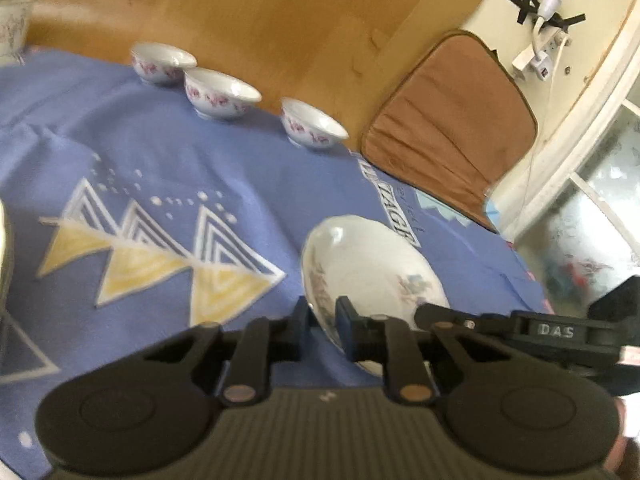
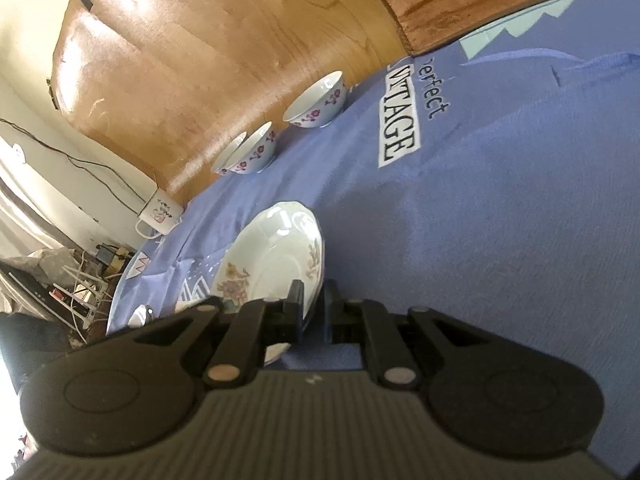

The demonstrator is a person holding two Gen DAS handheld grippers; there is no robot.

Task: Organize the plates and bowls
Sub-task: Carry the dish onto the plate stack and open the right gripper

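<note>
A white plate with faded flowers (image 1: 372,268) is held tilted above the blue cloth. My left gripper (image 1: 323,316) is shut on its near rim. In the right wrist view the same plate (image 2: 272,256) shows, and my right gripper (image 2: 314,300) is shut on its right rim. The right gripper's black body (image 1: 556,330) shows at the plate's right in the left wrist view. Three white bowls with pink flowers (image 1: 162,62) (image 1: 220,94) (image 1: 312,122) stand in a row along the cloth's far edge; they also show in the right wrist view (image 2: 318,102) (image 2: 256,148).
A blue patterned cloth (image 1: 160,148) covers the wooden floor (image 1: 260,12). A brown cushion (image 1: 448,120) lies at its far right corner. A white mug (image 2: 160,210) sits at the cloth's left edge, with cables and clutter (image 2: 76,284) beyond. Another plate's edge (image 1: 3,256) shows far left.
</note>
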